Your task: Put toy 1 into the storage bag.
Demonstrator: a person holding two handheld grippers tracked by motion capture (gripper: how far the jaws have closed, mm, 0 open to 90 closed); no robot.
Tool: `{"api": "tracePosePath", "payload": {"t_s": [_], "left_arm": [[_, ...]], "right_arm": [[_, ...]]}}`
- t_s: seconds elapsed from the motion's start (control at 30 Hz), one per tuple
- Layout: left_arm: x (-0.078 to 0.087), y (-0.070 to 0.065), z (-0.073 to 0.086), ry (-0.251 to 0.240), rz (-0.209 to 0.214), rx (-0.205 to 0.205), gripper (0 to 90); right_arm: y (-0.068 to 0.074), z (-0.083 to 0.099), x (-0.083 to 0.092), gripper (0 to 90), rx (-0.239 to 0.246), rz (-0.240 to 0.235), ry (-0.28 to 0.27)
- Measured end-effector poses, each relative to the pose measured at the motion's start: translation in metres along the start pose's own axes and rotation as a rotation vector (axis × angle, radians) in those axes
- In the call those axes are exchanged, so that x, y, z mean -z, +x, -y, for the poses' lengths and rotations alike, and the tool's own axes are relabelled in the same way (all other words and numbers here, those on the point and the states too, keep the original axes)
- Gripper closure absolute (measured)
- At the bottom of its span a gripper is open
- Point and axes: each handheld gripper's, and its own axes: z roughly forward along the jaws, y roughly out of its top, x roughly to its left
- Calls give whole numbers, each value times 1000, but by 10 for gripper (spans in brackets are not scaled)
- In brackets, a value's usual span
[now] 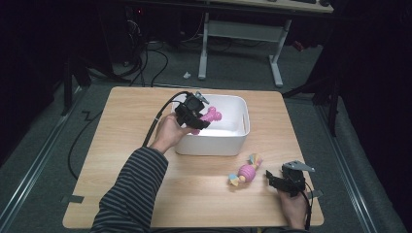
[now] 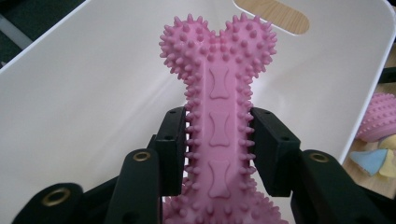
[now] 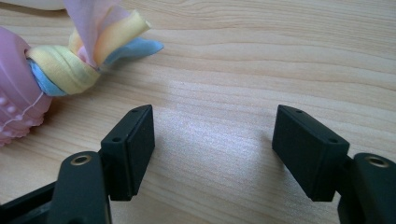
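Pink bone toy (image 2: 219, 126) between left jaws.

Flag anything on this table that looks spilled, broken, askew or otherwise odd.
Nothing stands out. The left gripper holds the pink spiky bone toy over the white bin, which sits upright. The pink ball toy with cloth tails lies intact on the wooden table, beside the open right gripper. No spills or damage visible.

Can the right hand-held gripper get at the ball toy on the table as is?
Probably yes. The right hand-held gripper is open and empty, the ball toy lies just beside it on bare table, nothing between.
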Motion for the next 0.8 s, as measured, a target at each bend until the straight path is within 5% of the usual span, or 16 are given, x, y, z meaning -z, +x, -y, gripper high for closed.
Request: {"api": "tracePosePath", "payload": {"t_s": [0.37,0.6,0.8], "left_arm": [[-13,-6,-1,63,-18,-15,576],[-17,-8,-1,78,-2,-8,570],[-13,-3,-1,49,50,38,557]], "right_arm": [[0,0,0,300,2,-1,0],[0,0,0,306,0,-6,-2],[0,0,0,306,-1,-8,-1]]}}
